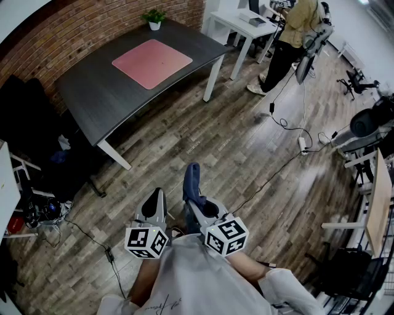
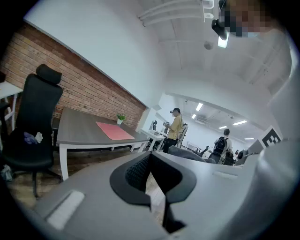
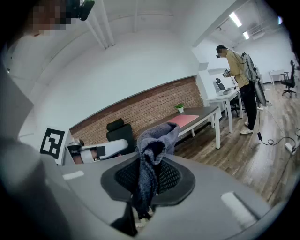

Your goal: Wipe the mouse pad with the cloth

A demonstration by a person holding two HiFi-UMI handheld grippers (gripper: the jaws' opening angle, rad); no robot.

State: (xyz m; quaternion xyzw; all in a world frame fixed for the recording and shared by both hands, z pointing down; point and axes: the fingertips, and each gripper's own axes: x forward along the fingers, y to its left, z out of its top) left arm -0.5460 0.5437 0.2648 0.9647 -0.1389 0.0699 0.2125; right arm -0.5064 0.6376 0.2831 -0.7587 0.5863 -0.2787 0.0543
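A pink mouse pad (image 1: 151, 63) lies on the dark grey table (image 1: 104, 92) far ahead of me, across the wooden floor. Both grippers are held close to my body, well short of the table. My right gripper (image 1: 193, 202) is shut on a blue-grey cloth (image 1: 192, 179), which sticks up from its jaws. The right gripper view shows the cloth (image 3: 157, 138) bunched between the pads of that gripper (image 3: 149, 166), with the mouse pad (image 3: 183, 120) small behind it. My left gripper (image 1: 156, 197) is shut with nothing in it; its view has the gripper (image 2: 149, 160) low and the pad (image 2: 114, 131) far off.
A small potted plant (image 1: 154, 18) stands at the table's far corner. A black office chair (image 2: 33, 122) is left of the table. A white desk (image 1: 240, 24) and a standing person (image 1: 295, 31) are beyond it. Cables and a power strip (image 1: 301, 143) lie on the floor to the right.
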